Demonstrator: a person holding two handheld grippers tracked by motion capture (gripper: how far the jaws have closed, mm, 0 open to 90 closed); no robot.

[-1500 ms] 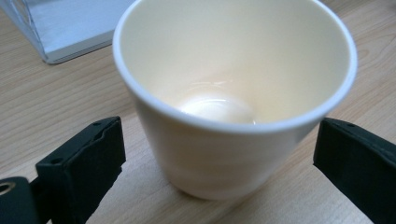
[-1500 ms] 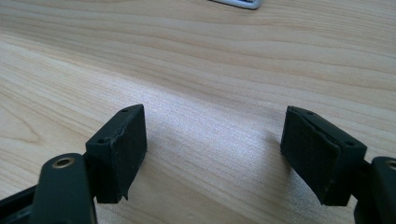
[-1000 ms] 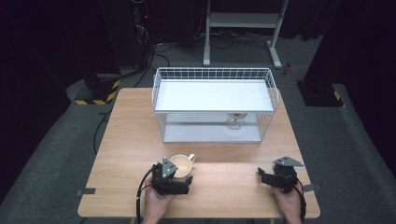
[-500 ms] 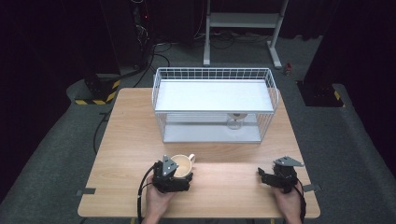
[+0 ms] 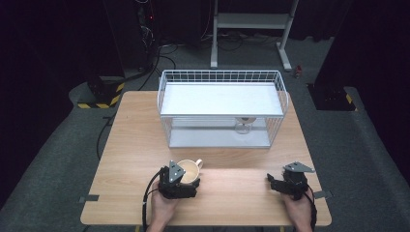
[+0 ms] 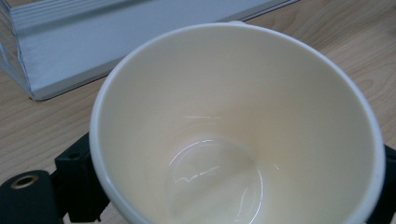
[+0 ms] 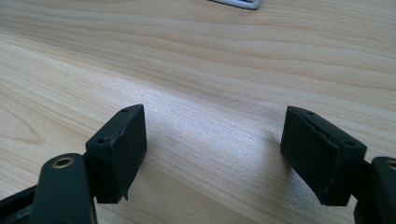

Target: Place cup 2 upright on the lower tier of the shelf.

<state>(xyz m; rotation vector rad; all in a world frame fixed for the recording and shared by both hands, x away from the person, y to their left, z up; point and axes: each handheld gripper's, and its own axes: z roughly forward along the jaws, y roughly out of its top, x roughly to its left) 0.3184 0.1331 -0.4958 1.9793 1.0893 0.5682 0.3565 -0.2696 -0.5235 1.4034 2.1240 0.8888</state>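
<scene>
In the high view, a cream cup (image 5: 189, 170) is seen near the front edge of the worktop (image 5: 130, 145), in front of a white wire rack (image 5: 221, 107) with a small glass (image 5: 243, 125) on its lower shelf. The left tool (image 5: 186, 181) is set around the cup, and its jaws have just been closing on it compared with a second ago; the cup itself has not shifted. The right tool (image 5: 273, 181) is rested on the bare wood well to the right, unchanged.

In the left gripper view, the cup (image 6: 233, 130) is seen from above, empty, with a black jaw close against its wall on either side; contact appears to be made, so a grasp is judged to be forming and a lift toward the rack is likely the next step.

In the right gripper view, the right tool (image 7: 212, 149) is held wide open, with nothing between its pads but wood grain.
</scene>
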